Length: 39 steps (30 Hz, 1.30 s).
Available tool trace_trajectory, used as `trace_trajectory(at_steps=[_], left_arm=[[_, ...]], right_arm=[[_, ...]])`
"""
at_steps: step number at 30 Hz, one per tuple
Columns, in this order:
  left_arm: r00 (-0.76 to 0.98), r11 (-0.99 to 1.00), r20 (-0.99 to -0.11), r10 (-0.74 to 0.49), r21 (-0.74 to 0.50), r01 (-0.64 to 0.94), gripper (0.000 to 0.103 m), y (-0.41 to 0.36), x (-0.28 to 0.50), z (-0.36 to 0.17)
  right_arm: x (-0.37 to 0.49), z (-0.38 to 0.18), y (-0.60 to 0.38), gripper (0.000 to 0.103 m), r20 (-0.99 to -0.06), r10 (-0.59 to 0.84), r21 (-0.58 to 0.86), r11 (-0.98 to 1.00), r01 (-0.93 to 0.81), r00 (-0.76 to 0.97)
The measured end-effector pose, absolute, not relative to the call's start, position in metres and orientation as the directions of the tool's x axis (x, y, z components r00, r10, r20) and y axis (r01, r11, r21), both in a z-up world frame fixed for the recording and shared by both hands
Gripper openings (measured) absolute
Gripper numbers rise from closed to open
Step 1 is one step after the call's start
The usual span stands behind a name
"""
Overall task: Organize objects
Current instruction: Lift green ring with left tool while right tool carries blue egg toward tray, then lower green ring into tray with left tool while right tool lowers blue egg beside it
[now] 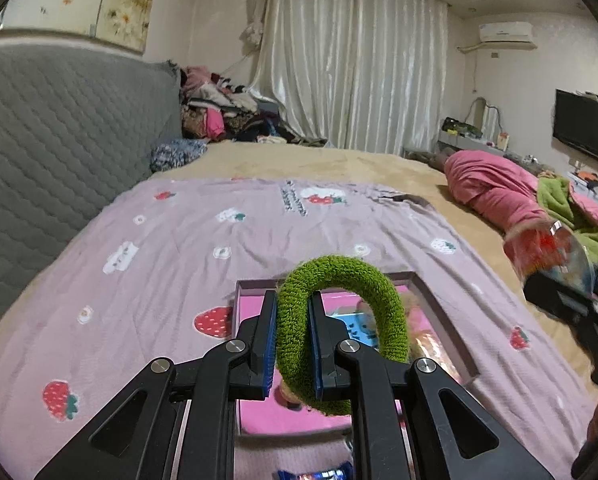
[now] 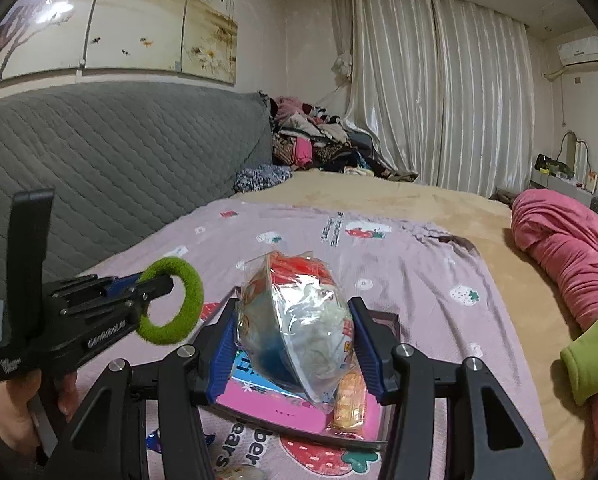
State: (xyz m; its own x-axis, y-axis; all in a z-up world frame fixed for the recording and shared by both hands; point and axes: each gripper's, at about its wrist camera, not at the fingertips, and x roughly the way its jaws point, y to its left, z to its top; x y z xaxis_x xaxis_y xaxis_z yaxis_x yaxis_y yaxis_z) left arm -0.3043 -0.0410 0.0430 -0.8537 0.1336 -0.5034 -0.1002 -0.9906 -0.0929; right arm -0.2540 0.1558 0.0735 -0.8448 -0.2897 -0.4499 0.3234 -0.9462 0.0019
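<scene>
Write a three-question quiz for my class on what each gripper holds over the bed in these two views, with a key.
1. True or false: the left gripper holds the green fuzzy hair tie by one side of its loop.
2. What is between the right gripper jaws? A) a book B) a clear plastic packet C) nothing
3. What lies on the strawberry-print sheet below both grippers?

Key: 1 true; 2 B; 3 an open shallow box with a pink inside.

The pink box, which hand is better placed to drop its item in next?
Probably left: the left gripper, clamping the green ring, hangs over the pink box.
</scene>
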Motion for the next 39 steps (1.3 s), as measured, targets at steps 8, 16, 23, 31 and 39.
trace_trajectory(at_steps=[8,16,23,31,39], left_arm=[[-0.828,-0.988,-0.542,0.146,-0.130,-0.088,0.014,-0.045,-0.349,-0.010],[-0.813,-0.989,-0.566,0.138,-0.129,-0.078,0.014,-0.055,-0.374,-0.048],[-0.794,-0.992,-0.595,0.123,-0.103,-0.077,0.014,-0.048,-0.383,-0.066],[-0.782,-0.994,-0.613,0.111,-0.073,-0.083,0.015,-0.040,-0.385,-0.075],[-0.752,-0.994,-0.650,0.109,-0.067,-0.086,0.016,-0.036,-0.392,-0.087]], right_arm=[[-0.300,0.026,0.147,0.053,-0.503,-0.301,0.050,-0.946,0.321,-0.810],[-0.331,-0.030,0.128,0.053,-0.580,-0.293,0.029,-0.940,0.340,-0.760],[-0.336,-0.056,0.121,0.053,-0.641,-0.281,0.006,-0.932,0.362,-0.714],[-0.343,-0.071,0.122,0.053,-0.688,-0.246,-0.008,-0.938,0.346,-0.683],[-0.351,-0.086,0.123,0.053,-0.731,-0.216,-0.023,-0.940,0.340,-0.647]])
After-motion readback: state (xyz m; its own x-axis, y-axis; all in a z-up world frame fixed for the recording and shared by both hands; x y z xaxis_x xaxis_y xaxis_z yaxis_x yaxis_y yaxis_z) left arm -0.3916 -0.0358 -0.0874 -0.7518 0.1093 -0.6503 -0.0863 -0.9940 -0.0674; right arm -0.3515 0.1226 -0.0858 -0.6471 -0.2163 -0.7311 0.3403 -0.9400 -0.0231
